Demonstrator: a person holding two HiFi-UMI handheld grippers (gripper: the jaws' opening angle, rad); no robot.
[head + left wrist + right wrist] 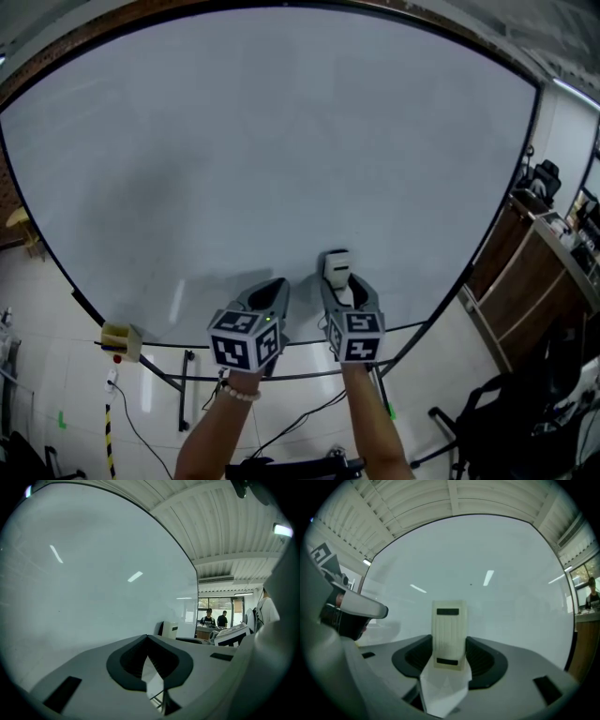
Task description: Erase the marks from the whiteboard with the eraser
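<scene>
A big whiteboard (272, 159) fills the head view; its surface (487, 573) looks plain, with no marks that I can make out. A cream-white eraser (337, 267) is held upright in my right gripper (339, 281), whose jaws are shut on its lower end (449, 637), close to the board's lower part. My left gripper (272, 295) hangs beside it at the left with its jaws shut and nothing between them (148, 641). From the left gripper view the eraser (168, 630) shows off to the right.
A black stand frame (187, 375) carries the whiteboard over a white tiled floor. A small yellow box (122, 339) sits at the board's lower left corner. Wooden counters (525, 272) stand at the right. Two people (214, 618) stand far off.
</scene>
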